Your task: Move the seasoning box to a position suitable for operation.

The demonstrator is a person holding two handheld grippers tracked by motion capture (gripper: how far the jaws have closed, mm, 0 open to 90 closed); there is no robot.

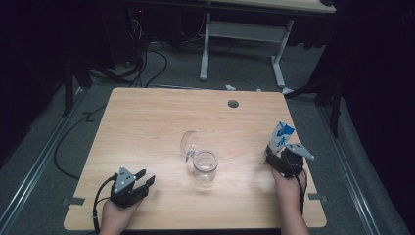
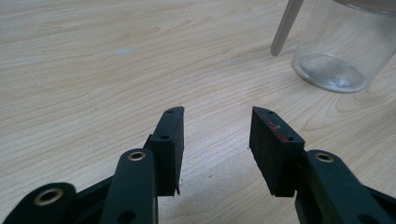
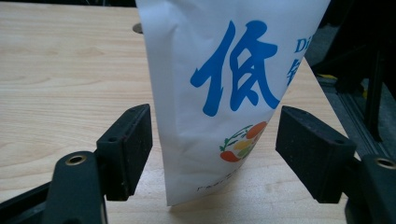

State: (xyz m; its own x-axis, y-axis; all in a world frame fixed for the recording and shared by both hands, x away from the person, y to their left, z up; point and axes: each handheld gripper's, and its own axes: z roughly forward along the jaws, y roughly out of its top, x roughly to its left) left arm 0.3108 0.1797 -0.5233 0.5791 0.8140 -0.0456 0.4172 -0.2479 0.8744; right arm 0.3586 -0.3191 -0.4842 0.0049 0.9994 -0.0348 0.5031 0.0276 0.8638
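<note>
A white pouch (image 3: 224,84) with blue characters stands upright on the table near its right edge, seen in the high view as pouch (image 1: 282,136). My right gripper (image 3: 214,156) is open, its pads on either side of the pouch and clear of it; the gripper (image 1: 285,157) sits just in front of the pouch. A clear glass jar (image 1: 204,166) stands at the table's middle with its hinged lid (image 1: 188,143) swung open. My left gripper (image 1: 145,179) rests open at the front left, nothing between its jaws. The jar (image 2: 343,44) lies ahead and to the right of the left gripper (image 2: 217,140).
The wooden table (image 1: 147,122) has a round cable hole (image 1: 233,104) near its far edge. Beyond it stand a white desk frame (image 1: 242,34) and cables on the floor.
</note>
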